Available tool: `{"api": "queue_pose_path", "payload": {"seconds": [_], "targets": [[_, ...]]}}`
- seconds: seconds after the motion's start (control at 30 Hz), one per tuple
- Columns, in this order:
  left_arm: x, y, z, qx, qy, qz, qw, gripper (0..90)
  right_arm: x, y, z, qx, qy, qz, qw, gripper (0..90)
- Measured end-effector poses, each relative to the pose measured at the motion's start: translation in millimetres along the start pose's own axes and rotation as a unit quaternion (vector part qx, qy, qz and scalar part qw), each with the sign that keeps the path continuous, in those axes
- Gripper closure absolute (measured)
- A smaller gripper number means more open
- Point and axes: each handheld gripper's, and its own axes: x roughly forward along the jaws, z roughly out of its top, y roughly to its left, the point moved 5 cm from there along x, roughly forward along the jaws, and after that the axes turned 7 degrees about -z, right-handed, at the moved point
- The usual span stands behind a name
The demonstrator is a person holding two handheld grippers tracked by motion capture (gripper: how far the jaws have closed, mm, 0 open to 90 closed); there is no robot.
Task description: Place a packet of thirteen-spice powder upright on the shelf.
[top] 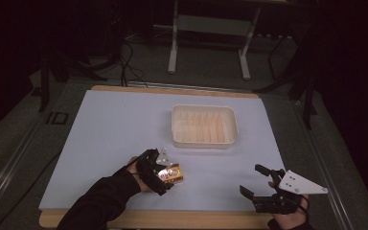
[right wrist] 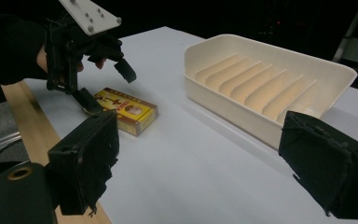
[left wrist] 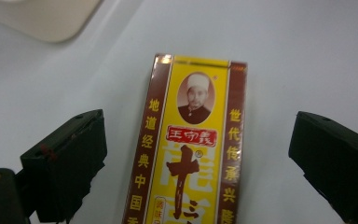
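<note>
Box point(left wrist: 186, 149): yellow, brown borders, red label. Tray point(top: 203, 126): cream, ribbed. Table point(top: 110, 124): white, wood edge. Jaws black.

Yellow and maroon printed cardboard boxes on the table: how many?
1. The yellow and maroon printed cardboard box lies flat on the white table near its front edge, between the open jaws of the left gripper, short of the cream ribbed plastic tray.

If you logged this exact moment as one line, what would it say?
left gripper: open, jaws straddling yellow box | right gripper: open, idle | tray: empty | box flat on table
</note>
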Motion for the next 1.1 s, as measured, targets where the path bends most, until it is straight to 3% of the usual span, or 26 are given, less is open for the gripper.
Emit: {"api": "queue_pose_path", "payload": {"seconds": [0.2, 0.47, 0.8, 0.97, 1.1], "targets": [[6.8, 4.3, 2.2, -0.001, 0.023, -0.002, 0.9997, 6.1, 0.1, -0.8, -0.4, 0.001, 0.001, 0.001, 1.0, 12.3], [16.9, 5.5, 4.8, 0.013, 0.069, -0.003, 0.9976, 12.4, 0.5, -1.8, -1.2, 0.004, 0.003, 0.001, 1.0, 12.3], [24.9, 4.5, 5.5, 0.024, 0.121, -0.008, 0.9924, 19.5, 0.6, -2.5, -1.8, 0.007, 0.005, 0.003, 1.0, 12.3], [26.5, 4.7, 5.8, 0.021, 0.128, -0.01, 0.9915, 20.7, 0.7, -2.7, -2.1, 0.007, 0.006, 0.004, 0.9999, 12.3], [24.6, 5.6, 6.3, 0.015, 0.13, -0.018, 0.9913, 27.8, 1.2, -2.8, -2.4, 0.006, 0.008, 0.004, 0.9999, 12.4]]}}
